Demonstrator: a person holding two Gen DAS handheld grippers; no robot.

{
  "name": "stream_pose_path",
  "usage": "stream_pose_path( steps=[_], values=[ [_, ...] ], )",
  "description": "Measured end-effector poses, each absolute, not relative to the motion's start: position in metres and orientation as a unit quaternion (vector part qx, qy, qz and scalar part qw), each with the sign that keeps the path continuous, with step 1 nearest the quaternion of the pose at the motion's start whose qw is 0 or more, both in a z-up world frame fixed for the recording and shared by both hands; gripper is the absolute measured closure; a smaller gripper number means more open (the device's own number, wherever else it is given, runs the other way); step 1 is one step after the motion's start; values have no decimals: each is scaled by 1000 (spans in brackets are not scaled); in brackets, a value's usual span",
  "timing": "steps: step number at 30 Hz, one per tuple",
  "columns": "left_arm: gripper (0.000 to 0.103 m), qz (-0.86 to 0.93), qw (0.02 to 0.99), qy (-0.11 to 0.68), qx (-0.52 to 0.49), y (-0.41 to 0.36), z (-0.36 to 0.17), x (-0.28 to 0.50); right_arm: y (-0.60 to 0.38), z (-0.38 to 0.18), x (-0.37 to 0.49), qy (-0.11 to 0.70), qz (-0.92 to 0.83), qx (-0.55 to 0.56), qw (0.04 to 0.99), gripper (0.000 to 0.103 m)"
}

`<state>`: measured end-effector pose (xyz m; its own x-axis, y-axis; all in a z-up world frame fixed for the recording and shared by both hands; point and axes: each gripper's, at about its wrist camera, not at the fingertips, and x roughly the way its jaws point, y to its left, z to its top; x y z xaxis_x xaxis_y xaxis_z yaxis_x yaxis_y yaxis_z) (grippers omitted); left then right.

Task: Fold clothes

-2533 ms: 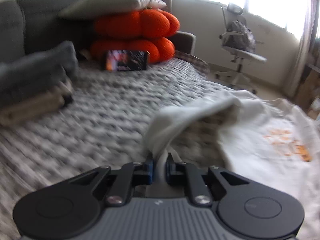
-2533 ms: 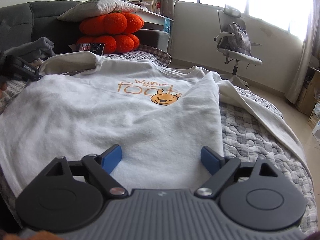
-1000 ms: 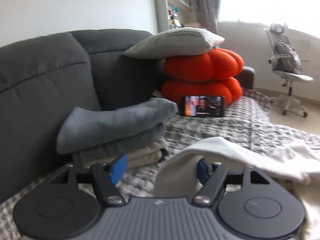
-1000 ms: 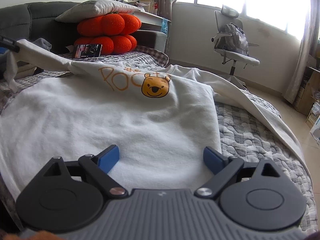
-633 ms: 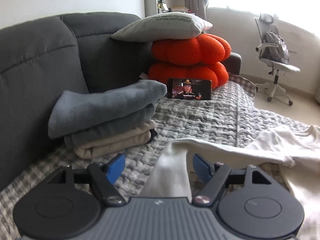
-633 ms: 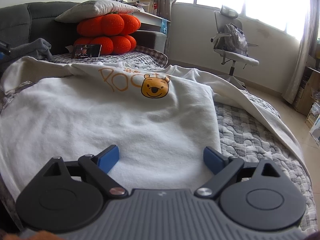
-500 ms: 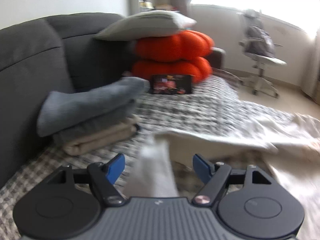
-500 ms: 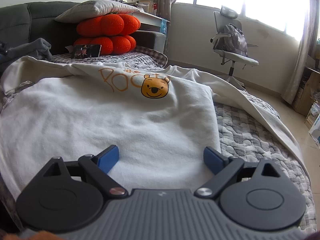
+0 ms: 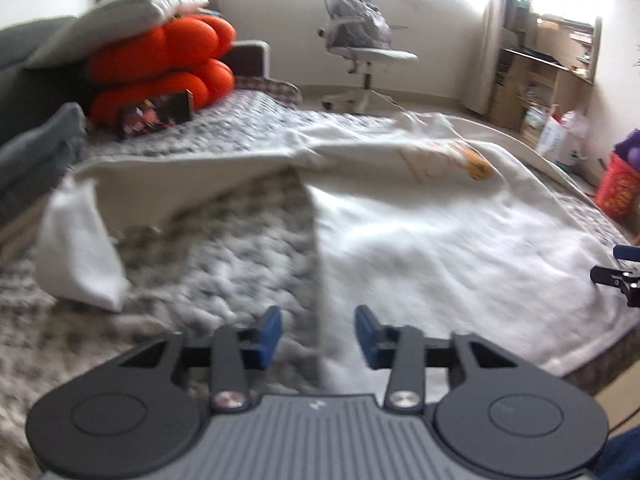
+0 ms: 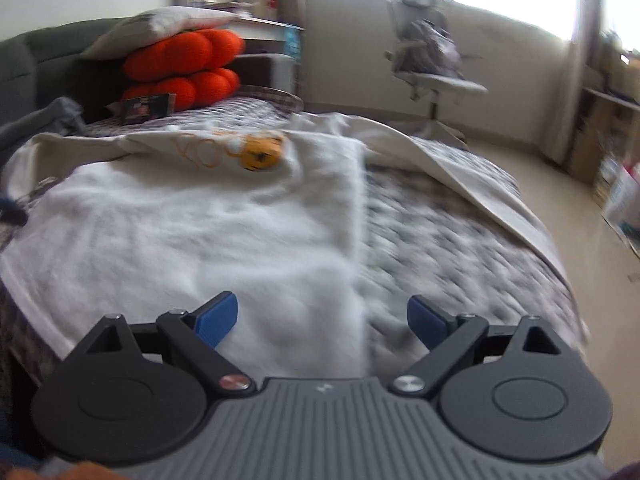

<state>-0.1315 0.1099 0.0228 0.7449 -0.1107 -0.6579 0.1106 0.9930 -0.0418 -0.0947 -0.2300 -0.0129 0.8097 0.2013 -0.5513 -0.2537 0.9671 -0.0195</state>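
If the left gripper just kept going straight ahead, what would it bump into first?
Probably the left side edge of the white sweatshirt, lying on the quilt right before the open left gripper. Depth is blurry.

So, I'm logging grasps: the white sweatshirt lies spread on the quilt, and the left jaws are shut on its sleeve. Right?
Not quite. The sweatshirt does lie spread on the quilt, but the left gripper has its jaws open, holding nothing; the sleeve lies loose. The left wrist view shows this.
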Motion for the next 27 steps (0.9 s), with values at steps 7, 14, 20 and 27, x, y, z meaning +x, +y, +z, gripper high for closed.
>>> stream_pose_path(
  steps=[7, 14, 20, 27],
  values=[
    [69, -65, 931, 359, -14, 100, 16, -135, -253, -15, -112, 300, 111, -20, 947, 16],
    [75, -57, 930, 363, -32, 105, 11, -151, -265, -14, -124, 308, 122, -7, 944, 25],
    [88, -60, 929, 362, -46, 108, 10, -158, -274, -13, -133, 314, 134, 8, 940, 35],
    [97, -74, 933, 348, -51, 105, 6, -161, -270, -13, -138, 322, 166, 34, 931, 62]
  ],
)
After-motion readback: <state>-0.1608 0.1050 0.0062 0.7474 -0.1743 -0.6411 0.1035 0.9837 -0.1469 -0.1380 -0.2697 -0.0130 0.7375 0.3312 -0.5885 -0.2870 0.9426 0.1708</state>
